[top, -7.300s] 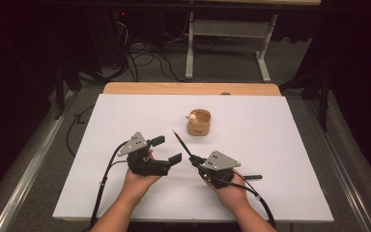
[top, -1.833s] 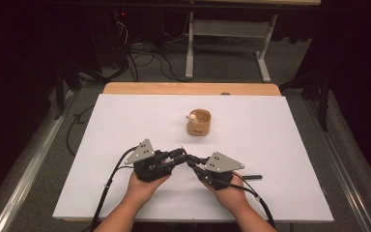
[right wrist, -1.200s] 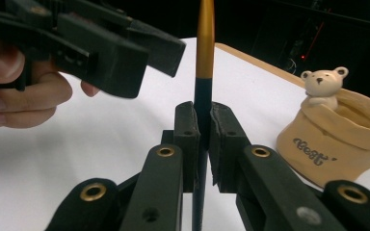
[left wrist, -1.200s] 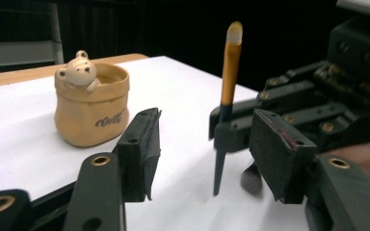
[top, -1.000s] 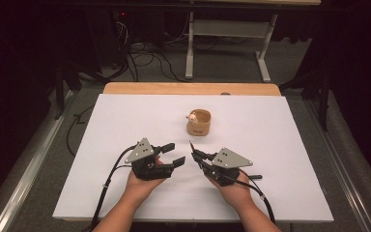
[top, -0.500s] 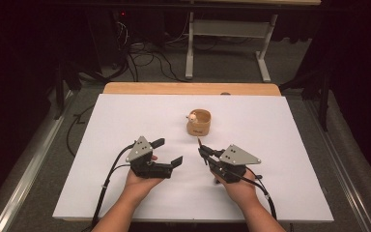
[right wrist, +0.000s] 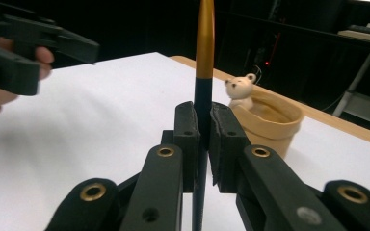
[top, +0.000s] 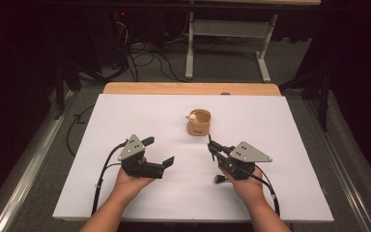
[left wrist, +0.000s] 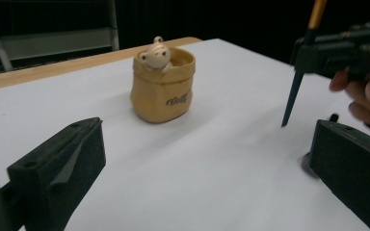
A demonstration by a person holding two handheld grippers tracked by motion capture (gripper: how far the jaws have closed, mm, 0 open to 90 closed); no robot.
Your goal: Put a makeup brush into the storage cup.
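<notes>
The left gripper (top: 158, 151) has just been opening, nothing between its jaws, releasing the pen (right wrist: 204, 53); the right gripper (top: 211, 149) carried it rightward.

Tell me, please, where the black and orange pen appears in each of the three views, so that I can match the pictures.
High view: the pen is right of centre, clamped in the right gripper, tip up.
Left gripper view: upper right, slanting down from the same gripper.
Right gripper view: upright in the centre, between the shut pads.
Shared landmark: the tan bear cup, always just beyond the pen.

Black hand-held gripper (top: 157, 152) (brass pivots), grey plate.
</notes>
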